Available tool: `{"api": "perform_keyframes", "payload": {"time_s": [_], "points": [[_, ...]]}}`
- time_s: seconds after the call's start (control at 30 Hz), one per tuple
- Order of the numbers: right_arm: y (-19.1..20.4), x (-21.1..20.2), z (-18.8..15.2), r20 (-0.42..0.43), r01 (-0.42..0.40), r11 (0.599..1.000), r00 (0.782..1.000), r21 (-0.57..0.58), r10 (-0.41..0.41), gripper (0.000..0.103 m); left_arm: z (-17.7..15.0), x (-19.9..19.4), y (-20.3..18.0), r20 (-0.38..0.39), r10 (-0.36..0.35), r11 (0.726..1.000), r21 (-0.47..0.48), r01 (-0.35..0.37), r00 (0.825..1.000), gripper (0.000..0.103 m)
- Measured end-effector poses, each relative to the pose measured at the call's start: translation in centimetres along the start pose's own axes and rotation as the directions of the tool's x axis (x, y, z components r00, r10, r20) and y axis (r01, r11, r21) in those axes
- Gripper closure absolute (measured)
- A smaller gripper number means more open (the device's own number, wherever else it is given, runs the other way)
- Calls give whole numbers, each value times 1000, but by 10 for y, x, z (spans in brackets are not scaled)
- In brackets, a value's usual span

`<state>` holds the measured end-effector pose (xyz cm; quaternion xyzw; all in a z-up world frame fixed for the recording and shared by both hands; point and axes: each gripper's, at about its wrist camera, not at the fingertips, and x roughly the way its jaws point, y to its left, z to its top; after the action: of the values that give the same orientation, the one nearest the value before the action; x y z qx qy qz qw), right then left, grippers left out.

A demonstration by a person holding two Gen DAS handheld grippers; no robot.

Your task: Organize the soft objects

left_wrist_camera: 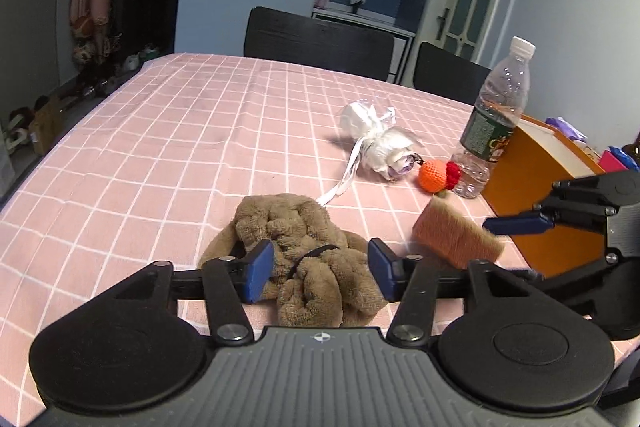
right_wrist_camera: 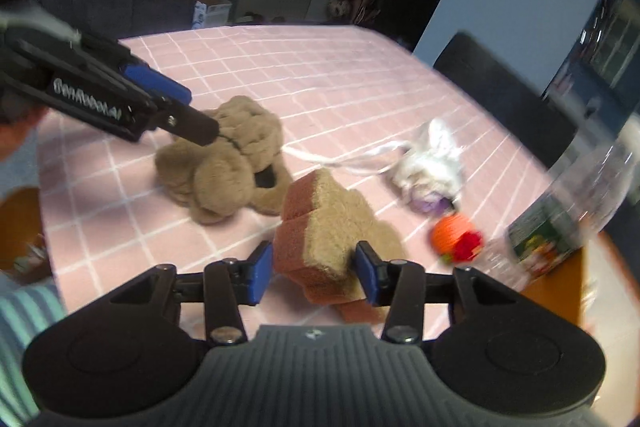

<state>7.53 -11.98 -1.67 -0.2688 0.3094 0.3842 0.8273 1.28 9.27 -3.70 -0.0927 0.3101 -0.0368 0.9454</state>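
A brown plush toy (left_wrist_camera: 296,247) lies on the pink checked tablecloth (left_wrist_camera: 160,155). My left gripper (left_wrist_camera: 320,267) has its blue pads on either side of the plush, closed onto it; it also shows in the right wrist view (right_wrist_camera: 224,155). My right gripper (right_wrist_camera: 316,273) is shut on a brown-and-tan sponge (right_wrist_camera: 332,239) and holds it above the cloth; the sponge also shows in the left wrist view (left_wrist_camera: 456,231). A white ribboned pouch (left_wrist_camera: 380,143) and an orange crocheted ball (left_wrist_camera: 434,177) lie farther back.
A plastic water bottle (left_wrist_camera: 496,119) stands at the right beside an orange box (left_wrist_camera: 548,187). Two dark chairs (left_wrist_camera: 316,43) stand at the table's far edge. The left half of the tablecloth is bare.
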Motion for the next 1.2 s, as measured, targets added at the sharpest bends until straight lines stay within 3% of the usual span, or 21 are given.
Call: {"api": "perform_keyframes", "payload": {"time_s": [0.1,0.23,0.43,0.7,0.73,0.8,1.07,1.17,1.2], "points": [[-10,3,-3,-27,-72,990,997,119,76,48,-3,3,-1,-10,13,1000,-21,-13,1000,34],[-21,0,-9,-35,-59,958,997,281,72,29,-5,6,1,-26,3,998,-55,-5,1000,32],[-14,1,-25,0,-59,847,998,528,69,19,-8,13,7,-51,-10,993,-117,4,999,30],[18,18,-33,19,30,801,998,598,-52,22,-8,28,7,-76,-6,984,-178,-7,997,20],[18,21,-33,13,45,799,998,600,-66,29,-8,30,7,-76,1,984,-180,-14,997,20],[18,25,-35,-2,65,801,997,595,-80,43,-9,35,5,-75,16,982,-186,-30,997,20],[-2,4,-63,-37,58,835,998,547,-45,44,-13,35,12,-84,1,980,-197,-17,996,22],[-5,1,-69,-34,28,865,999,501,-13,45,-13,33,14,-92,-7,985,-174,-9,996,34],[-4,0,-69,-26,23,878,1000,478,-12,53,-13,33,14,-96,-19,987,-162,3,995,41]]}}
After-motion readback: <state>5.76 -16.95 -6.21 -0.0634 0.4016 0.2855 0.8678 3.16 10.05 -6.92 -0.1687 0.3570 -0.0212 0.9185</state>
